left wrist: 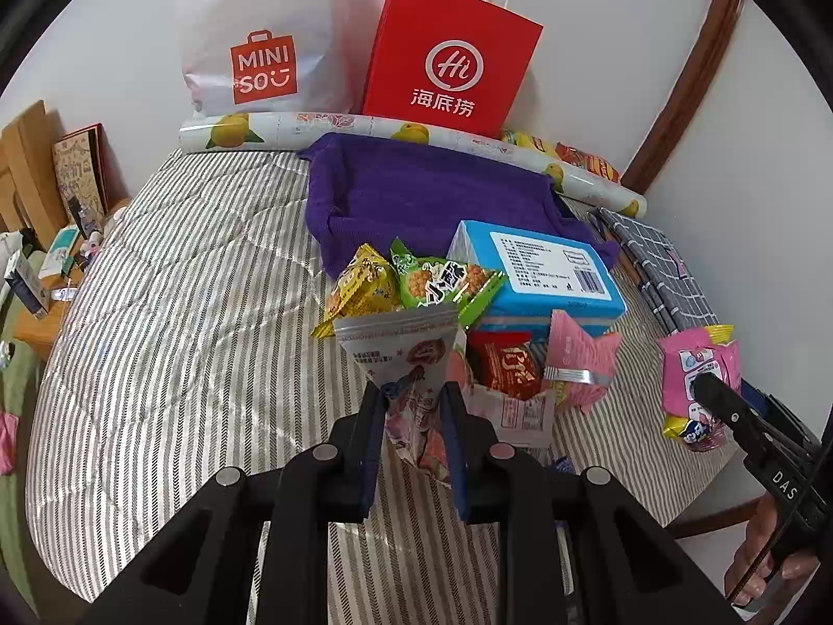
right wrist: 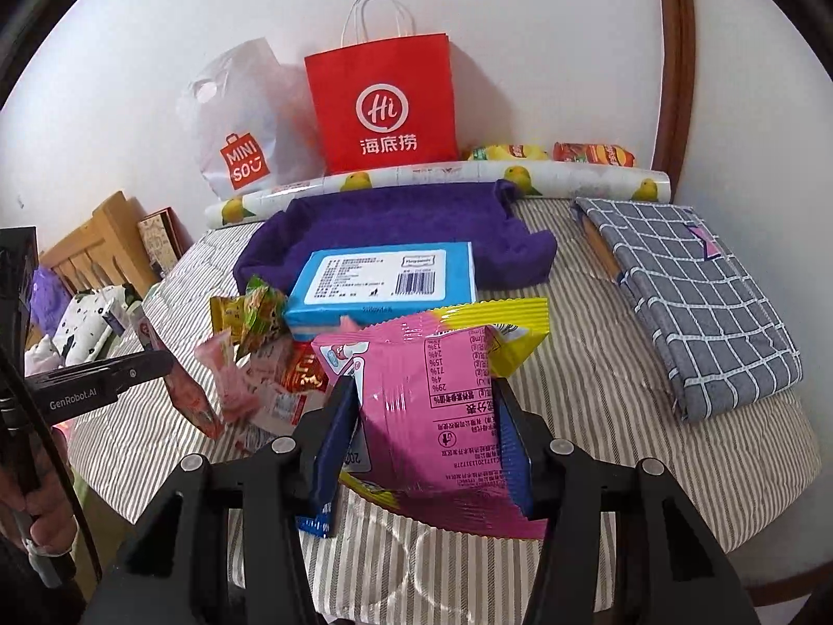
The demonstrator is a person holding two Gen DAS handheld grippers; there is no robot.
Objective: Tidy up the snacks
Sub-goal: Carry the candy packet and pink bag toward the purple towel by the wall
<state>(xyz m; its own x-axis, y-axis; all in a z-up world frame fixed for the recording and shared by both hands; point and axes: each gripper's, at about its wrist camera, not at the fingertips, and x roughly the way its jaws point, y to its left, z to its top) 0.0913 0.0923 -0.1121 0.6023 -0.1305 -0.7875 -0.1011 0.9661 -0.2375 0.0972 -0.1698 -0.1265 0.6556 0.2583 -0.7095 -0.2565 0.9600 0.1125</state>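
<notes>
My left gripper is shut on a silver and pink snack pouch, held up above the striped bed cover. In the right wrist view my right gripper is shut on a pink and yellow snack packet, also lifted. Just beyond the pouch lies a pile of snacks: a yellow packet, a green packet, a red packet and a blue box. Behind them sits a purple cloth-lined tray. The right gripper shows at the right edge with its pink packet.
A red paper bag and a white plastic bag lean on the wall behind a lemon-print roll. A folded grey checked cloth lies to the right. A wooden headboard and small clutter stand at the left.
</notes>
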